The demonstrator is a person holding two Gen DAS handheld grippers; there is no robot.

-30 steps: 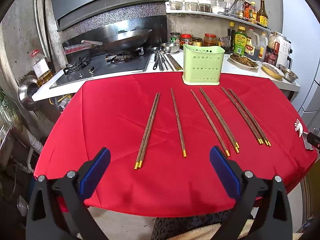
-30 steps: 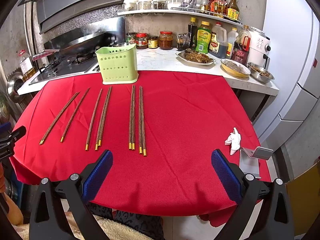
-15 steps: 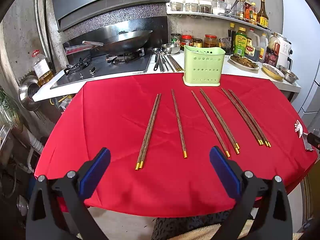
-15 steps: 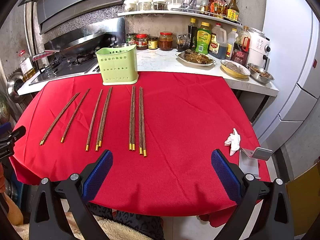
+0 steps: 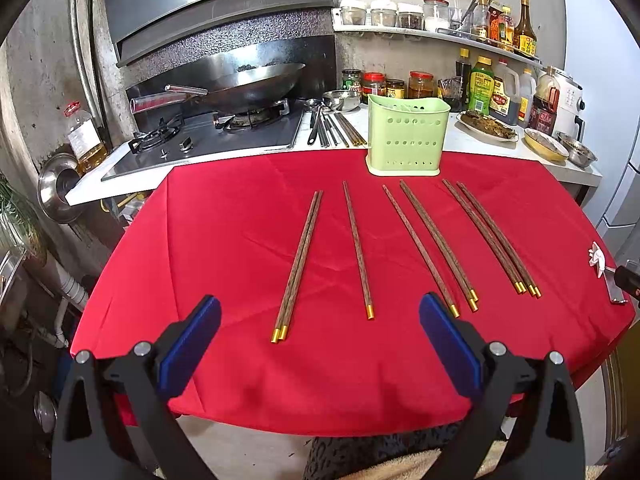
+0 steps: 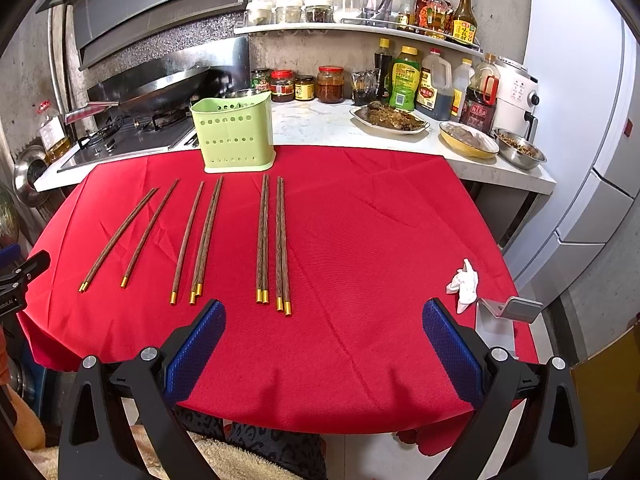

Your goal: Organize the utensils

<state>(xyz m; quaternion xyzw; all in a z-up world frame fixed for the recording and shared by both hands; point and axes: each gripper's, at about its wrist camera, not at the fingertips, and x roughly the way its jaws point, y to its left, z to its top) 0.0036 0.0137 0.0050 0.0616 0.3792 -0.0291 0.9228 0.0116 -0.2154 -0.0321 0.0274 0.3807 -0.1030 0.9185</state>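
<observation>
Pre-grasp: left gripper and right gripper wide open, empty; next grab chopsticks, drop in green holder at 12 o'clock.

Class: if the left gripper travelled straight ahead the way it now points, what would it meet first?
Probably the lone chopstick on the red cloth; the left gripper is open, and depth is uncertain.

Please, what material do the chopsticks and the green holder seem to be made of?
The chopsticks look like dark wood with visible grain, with shiny gold caps, probably metal. The green holder looks like matte moulded plastic, with rows of round holes.
</observation>
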